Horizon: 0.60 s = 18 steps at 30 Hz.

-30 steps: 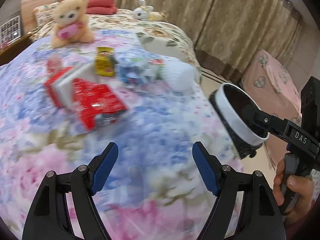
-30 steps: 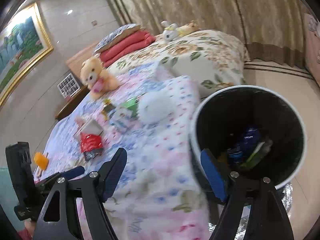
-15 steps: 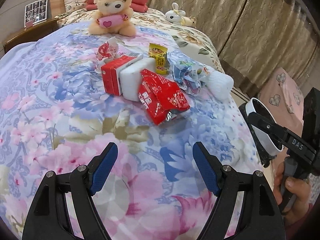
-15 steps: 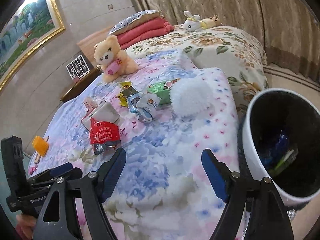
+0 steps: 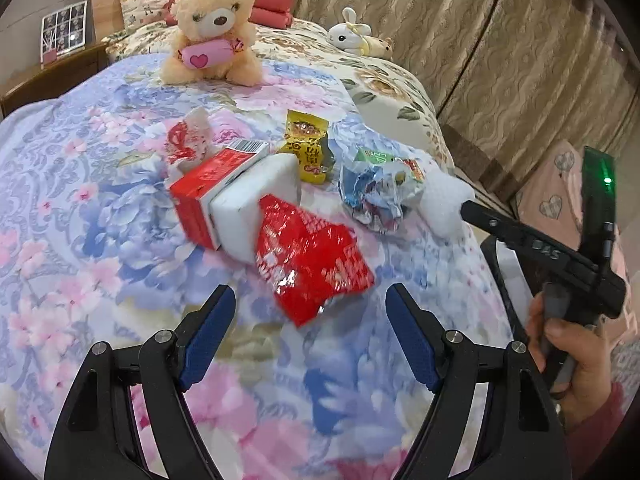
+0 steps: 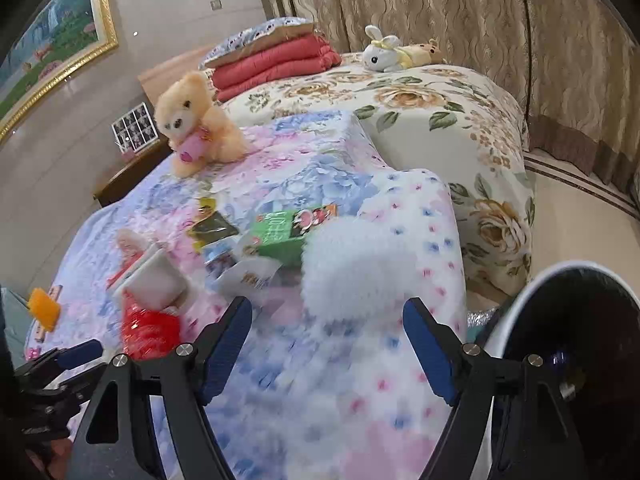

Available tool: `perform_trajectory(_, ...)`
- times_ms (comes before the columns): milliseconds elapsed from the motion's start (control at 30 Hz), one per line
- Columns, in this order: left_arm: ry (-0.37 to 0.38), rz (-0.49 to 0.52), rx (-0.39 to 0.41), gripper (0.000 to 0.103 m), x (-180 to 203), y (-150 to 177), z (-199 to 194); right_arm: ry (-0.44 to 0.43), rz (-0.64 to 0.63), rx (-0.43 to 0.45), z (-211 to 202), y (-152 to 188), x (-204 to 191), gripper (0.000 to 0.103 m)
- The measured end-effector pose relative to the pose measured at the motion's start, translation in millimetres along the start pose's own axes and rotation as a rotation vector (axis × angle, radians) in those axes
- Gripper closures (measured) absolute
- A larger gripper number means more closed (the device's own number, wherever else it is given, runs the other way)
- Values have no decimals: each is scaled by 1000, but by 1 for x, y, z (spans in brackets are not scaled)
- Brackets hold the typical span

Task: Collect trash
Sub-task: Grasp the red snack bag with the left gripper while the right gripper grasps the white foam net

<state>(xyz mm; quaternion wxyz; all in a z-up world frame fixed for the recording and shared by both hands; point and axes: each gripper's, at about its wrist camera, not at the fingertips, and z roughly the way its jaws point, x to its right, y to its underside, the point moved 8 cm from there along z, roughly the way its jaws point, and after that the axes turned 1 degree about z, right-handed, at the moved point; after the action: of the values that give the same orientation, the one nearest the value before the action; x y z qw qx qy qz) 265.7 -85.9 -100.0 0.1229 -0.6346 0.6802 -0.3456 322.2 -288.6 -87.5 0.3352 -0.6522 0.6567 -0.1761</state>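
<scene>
Trash lies in a cluster on the floral bedspread (image 5: 100,240). A crumpled red foil bag (image 5: 316,256) lies just ahead of my open, empty left gripper (image 5: 310,320). Behind it are a red carton (image 5: 208,188), a white foam block (image 5: 256,208), a yellow wrapper (image 5: 308,148) and a blue crumpled wrapper (image 5: 372,196). My right gripper (image 6: 328,328) is open and empty, just in front of a white foam lump (image 6: 356,276). A green packet (image 6: 284,232) lies behind it. The white-rimmed black bin (image 6: 580,344) stands at the bed's right edge.
A teddy bear (image 5: 214,36) sits further up the bed, and a plush rabbit (image 6: 384,52) lies on the flowered quilt. Red folded blankets (image 6: 276,64) are stacked at the headboard. Curtains hang to the right. A nightstand (image 5: 52,76) stands at the left.
Both grippers have moved forward over the bed toward the trash. The red bag is now close to the left gripper, the white foam lump close to the right. The bin has slid to the right edge.
</scene>
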Motion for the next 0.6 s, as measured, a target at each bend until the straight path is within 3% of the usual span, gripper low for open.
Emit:
perform_trajectory(200, -22, -1, -18, 24, -3, -4, 19, 36, 1, -70, 30, -1, 8, 24)
perform_trajectory(233, -21, -1, -18, 28, -3, -4, 20, 45, 1, -69, 31, -1, 9, 26)
perform_trajectory(300, -12, 6, -28, 51, -1, -3, 25, 48, -4, -70, 33, 2, 9, 44)
perform_trajectory(333, -9, 9, -37, 63, -1, -2, 27, 51, -3, -79, 33, 4, 10, 66)
perform_trajectory(367, -4, 9, -41, 65, -1, -1, 29, 52, -2, -77, 32, 5, 11, 74)
perform_trajectory(533, 16, 30, -13, 76, 2, 2, 18, 7, 11, -41, 11, 11, 8, 79)
perform_trajectory(567, 22, 31, -9, 94, 2, 3, 15, -1, 18, -36, 7, 12, 7, 80)
perform_trajectory(600, 28, 31, -15, 93, 3, 5, 13, -19, 29, -27, -1, 14, 6, 80)
